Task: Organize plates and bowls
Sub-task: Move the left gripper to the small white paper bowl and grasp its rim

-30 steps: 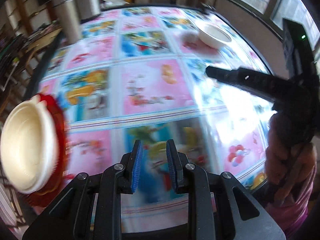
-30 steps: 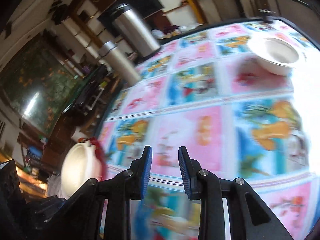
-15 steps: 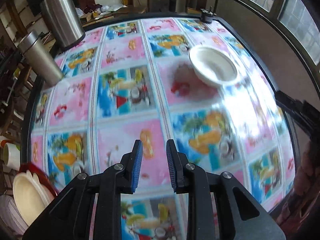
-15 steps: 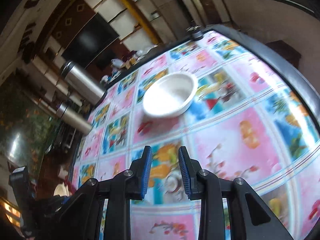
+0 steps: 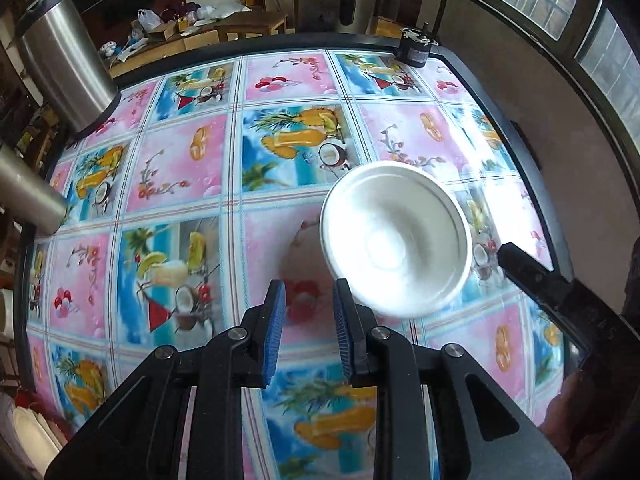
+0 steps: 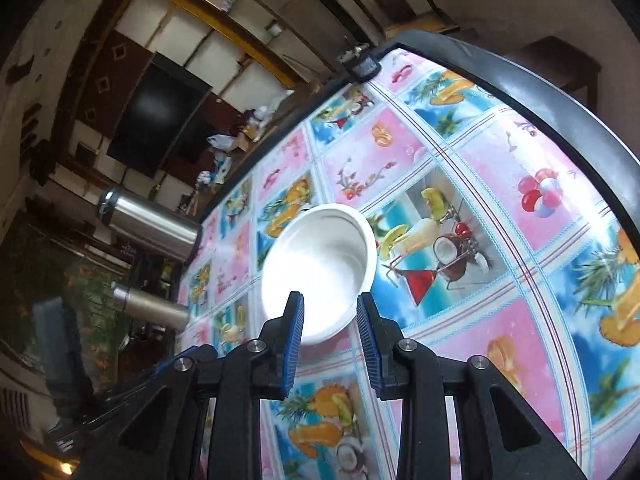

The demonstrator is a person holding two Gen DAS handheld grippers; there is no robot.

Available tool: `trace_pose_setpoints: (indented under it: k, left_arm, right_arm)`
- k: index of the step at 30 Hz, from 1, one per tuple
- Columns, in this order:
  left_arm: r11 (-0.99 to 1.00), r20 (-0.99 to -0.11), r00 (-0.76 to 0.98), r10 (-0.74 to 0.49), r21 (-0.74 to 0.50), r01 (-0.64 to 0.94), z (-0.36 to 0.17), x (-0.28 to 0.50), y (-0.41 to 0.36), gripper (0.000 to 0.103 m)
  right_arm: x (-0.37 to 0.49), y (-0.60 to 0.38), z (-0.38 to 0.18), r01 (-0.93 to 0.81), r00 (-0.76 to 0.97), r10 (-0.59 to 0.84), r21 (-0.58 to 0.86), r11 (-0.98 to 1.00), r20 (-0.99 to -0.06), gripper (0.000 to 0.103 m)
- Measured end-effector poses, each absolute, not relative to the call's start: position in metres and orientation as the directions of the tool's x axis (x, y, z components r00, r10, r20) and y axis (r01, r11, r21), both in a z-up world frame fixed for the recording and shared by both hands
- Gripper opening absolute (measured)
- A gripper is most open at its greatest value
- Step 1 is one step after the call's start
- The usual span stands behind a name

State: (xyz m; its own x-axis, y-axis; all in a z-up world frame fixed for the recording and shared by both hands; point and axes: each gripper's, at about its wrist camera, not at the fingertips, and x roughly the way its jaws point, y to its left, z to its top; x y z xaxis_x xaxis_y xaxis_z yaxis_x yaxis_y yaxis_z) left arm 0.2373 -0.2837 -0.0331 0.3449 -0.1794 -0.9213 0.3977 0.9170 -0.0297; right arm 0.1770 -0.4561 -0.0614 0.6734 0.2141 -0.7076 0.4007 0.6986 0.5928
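Right wrist: white bowl point(image 6: 320, 264) upright, empty; right gripper point(image 6: 330, 344) released, left gripper point(image 5: 308, 328) released

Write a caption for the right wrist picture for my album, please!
Empty right gripper hovers over a white bowl on a colourful fruit-print tablecloth.

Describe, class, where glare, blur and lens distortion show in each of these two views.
Left wrist view: window glare whitens the tablecloth at right, the white bowl looks slightly smeared, and the table edge bows. Right wrist view: the bowl interior is overexposed, the room is tilted and dim, and straight lines curve.
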Motion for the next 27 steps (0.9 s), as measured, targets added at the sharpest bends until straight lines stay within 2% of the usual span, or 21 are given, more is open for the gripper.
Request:
trace_pose_setpoints:
  k: [4,11,17,27]
  left_arm:
    - [0.921,-0.907,0.373,-0.198,-0.041,0.388,-0.039,0.244,-0.295,0.022]
    - [0.927,-0.905,0.356,-0.231,-0.093,0.363,-0.055,0.254,-0.304,0.022]
    - [0.934,-0.903,0.344,-0.257,-0.139,0.330,-0.067,0.256,-0.301,0.022]
    - [0.938,-0.912,0.329,-0.244,-0.137,0.317,-0.067,0.262,-0.303,0.022]
  right_arm:
    - [0.186,-0.472,-0.072,0.446,0.673,0.169,0.576,0.685,-0.720,0.032]
    - [0.198,-0.479,-0.097,0.410,0.666,0.242,0.617,0.672,-0.706,0.036]
    - [0.201,-0.475,-0.096,0.408,0.669,0.222,0.600,0.688,-0.709,0.036]
    - [0.205,-0.472,-0.103,0.408,0.666,0.233,0.608,0.681,-0.708,0.036]
